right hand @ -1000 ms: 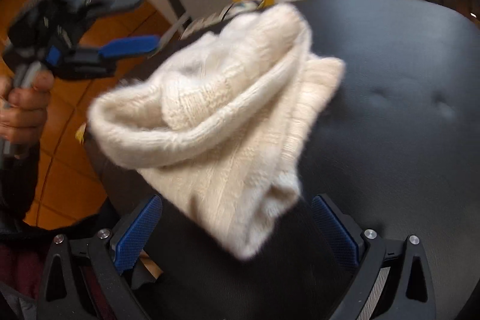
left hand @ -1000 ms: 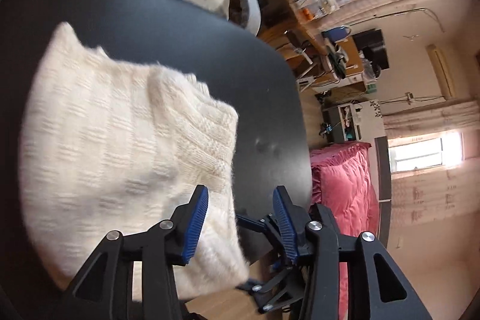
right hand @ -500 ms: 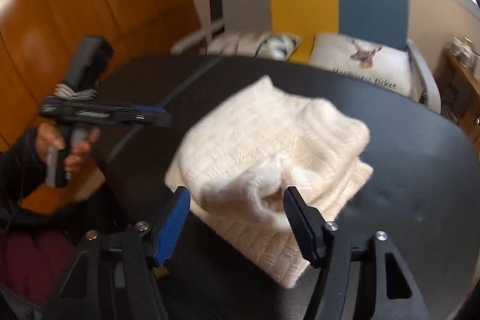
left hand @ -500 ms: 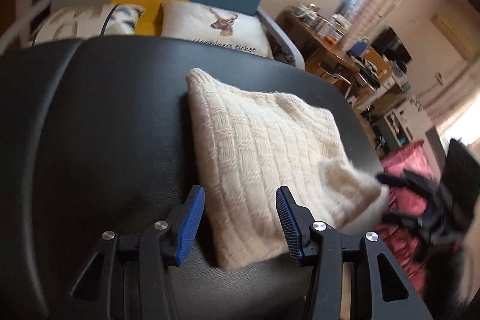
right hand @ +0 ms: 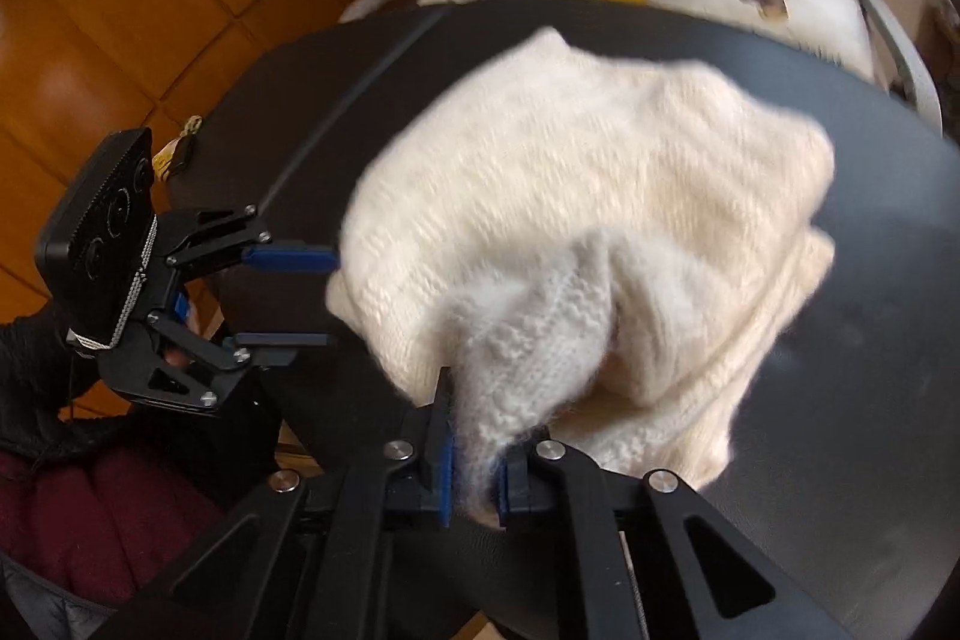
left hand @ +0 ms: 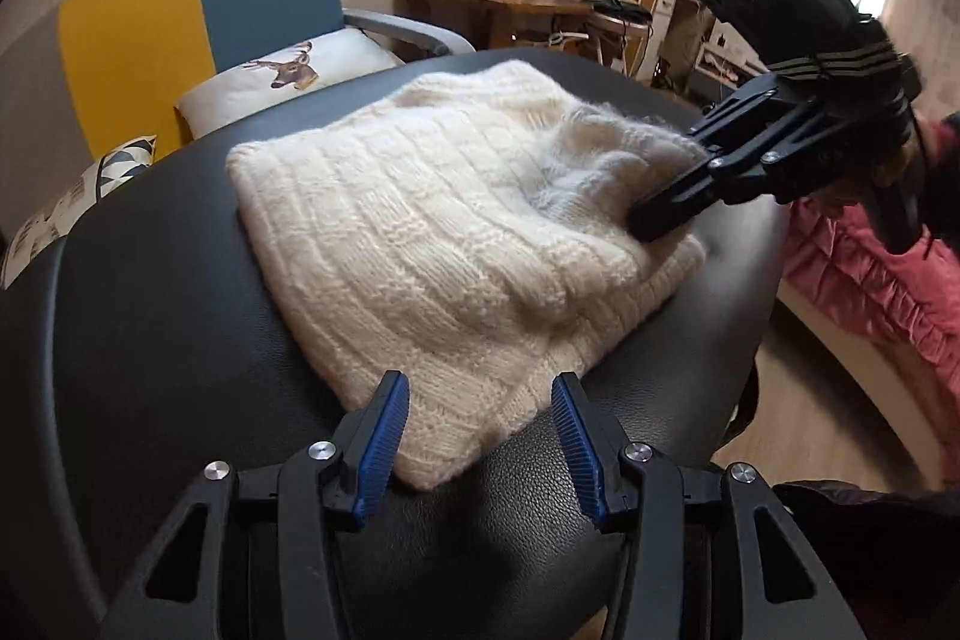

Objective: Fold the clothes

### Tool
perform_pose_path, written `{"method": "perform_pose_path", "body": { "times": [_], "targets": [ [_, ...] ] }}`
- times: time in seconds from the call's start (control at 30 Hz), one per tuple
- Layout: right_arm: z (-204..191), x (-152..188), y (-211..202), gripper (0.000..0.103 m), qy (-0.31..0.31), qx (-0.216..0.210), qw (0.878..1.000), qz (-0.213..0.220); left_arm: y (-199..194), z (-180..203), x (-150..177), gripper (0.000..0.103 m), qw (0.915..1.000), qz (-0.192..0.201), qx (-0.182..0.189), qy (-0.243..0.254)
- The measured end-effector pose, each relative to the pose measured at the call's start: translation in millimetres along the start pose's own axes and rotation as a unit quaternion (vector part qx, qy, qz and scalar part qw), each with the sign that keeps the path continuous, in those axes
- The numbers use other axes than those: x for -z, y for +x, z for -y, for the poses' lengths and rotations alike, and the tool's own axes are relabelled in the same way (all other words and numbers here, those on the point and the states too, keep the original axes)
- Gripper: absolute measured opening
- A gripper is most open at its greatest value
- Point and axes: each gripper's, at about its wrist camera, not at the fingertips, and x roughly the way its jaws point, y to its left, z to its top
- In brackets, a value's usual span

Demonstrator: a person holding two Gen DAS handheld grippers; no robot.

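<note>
While my right gripper [right hand: 474,460] pinches the cream sweater's [left hand: 456,220] fluffy edge, my left gripper [left hand: 480,442] hangs half-open, empty; it's folded compact, one tuck seemingly left.

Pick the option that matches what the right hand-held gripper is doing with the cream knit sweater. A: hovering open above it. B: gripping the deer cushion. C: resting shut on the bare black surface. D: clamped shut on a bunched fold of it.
D: in the right wrist view the right hand-held gripper has its blue pads pinched together on a bunched fold of the cream knit sweater.
</note>
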Motion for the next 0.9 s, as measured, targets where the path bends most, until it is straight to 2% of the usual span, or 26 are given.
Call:
{"method": "perform_pose_path", "body": {
  "times": [0.07,0.13,0.17,0.2,0.3,0.4,0.5,0.53,0.63,0.73,0.8,0.83,0.9],
  "targets": [
    [6,8,-4,0.006,0.019,-0.001,1.000,0.012,13,4,0,0.050,0.9998,-0.011,-0.004,0.017],
    [8,14,-17,0.006,0.030,-0.008,0.999,0.035,24,12,3,0.046,0.9974,-0.029,-0.033,0.058],
    [8,16,-27,0.005,0.032,-0.014,0.998,0.049,28,15,5,0.030,0.9947,-0.037,-0.050,0.082],
    [7,19,-39,0.005,0.031,-0.019,0.997,0.066,29,15,6,0.022,0.9931,-0.038,-0.060,0.093],
    [12,39,-62,0.005,0.029,-0.029,0.994,0.103,26,8,6,0.012,0.9916,-0.042,-0.067,0.102],
    [44,68,-39,0.005,0.087,-0.007,0.994,0.065,23,9,10,0.011,0.9893,-0.042,-0.067,0.123],
    [50,88,-17,0.005,0.107,-0.008,0.993,0.048,20,16,14,0.011,0.9857,-0.038,-0.061,0.153],
    [49,91,-10,0.005,0.108,-0.003,0.993,0.040,18,14,11,0.011,0.9872,-0.040,-0.050,0.146],
    [55,94,3,0.005,0.119,0.005,0.992,0.034,4,-3,-3,0.011,0.9950,-0.039,0.011,0.091],
    [57,98,-10,0.009,0.129,-0.037,0.991,0.030,-18,-21,-14,0.012,0.9962,-0.029,0.070,0.044],
    [53,100,-34,0.018,0.117,-0.038,0.991,0.047,-28,-28,-16,0.012,0.9950,-0.028,0.089,0.035],
    [51,100,-48,0.025,0.111,-0.030,0.992,0.057,-32,-31,-16,0.012,0.9946,-0.028,0.095,0.032],
    [54,96,-79,0.026,0.117,-0.056,0.986,0.109,-33,-34,-18,0.012,0.9944,-0.032,0.096,0.030]
  ]
}}
